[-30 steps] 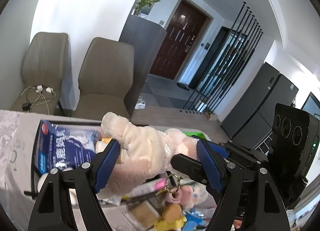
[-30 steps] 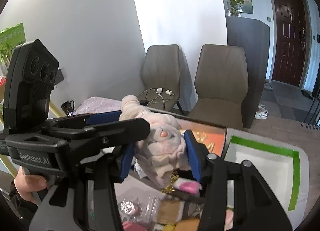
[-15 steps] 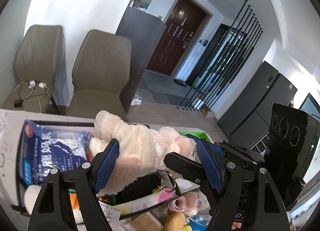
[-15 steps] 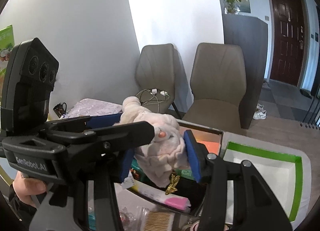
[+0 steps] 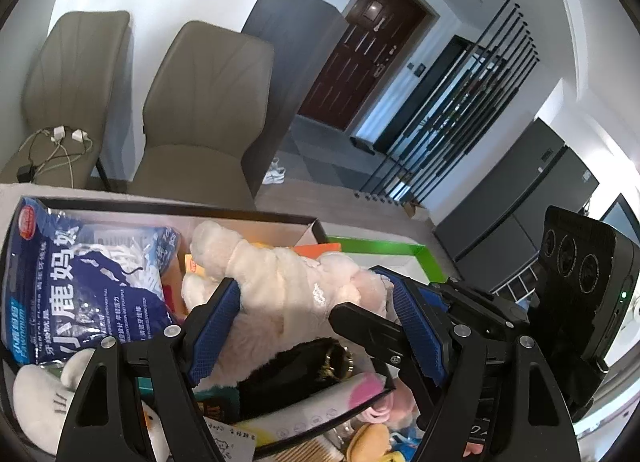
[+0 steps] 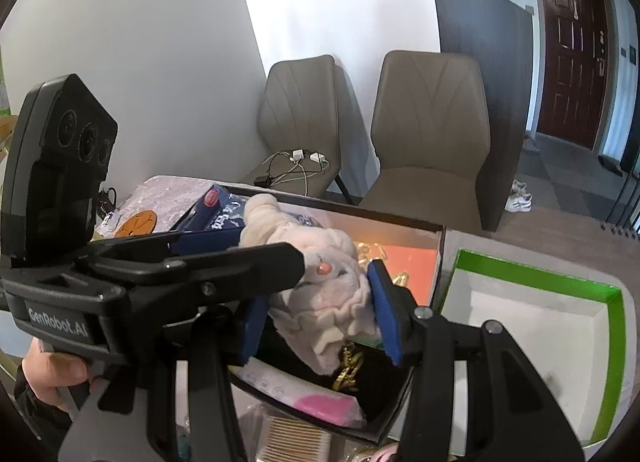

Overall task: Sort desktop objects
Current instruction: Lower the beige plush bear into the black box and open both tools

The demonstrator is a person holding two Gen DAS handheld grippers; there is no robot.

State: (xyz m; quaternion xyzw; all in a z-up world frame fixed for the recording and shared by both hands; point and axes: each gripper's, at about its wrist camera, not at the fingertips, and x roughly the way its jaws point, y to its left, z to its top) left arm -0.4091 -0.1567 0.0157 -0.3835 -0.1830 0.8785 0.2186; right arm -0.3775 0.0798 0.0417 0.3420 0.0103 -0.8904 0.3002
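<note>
Both grippers gripping 1 pink plush toy (image 5: 288, 294) together, holding it above dark box (image 5: 172, 209). Left gripper (image 5: 316, 326) fingers (image 5: 214, 330) clamping toy's body; right gripper (image 6: 320, 318) fingers (image 6: 384, 314) squeezing toy's head (image 6: 332, 290), orange nose facing right wrist camera. Gold chain (image 6: 348, 366) dangling under toy. Box sitting on desk (image 6: 168, 194), holding blue packet (image 5: 80, 286) at left, orange card (image 6: 412, 262) at back. White tray with green rim (image 6: 536, 318) lying just beside box, on its right. 2 beige chairs (image 6: 432, 134) standing beyond desk.

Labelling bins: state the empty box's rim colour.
Green rim, white inside; clearest in the right wrist view.
</note>
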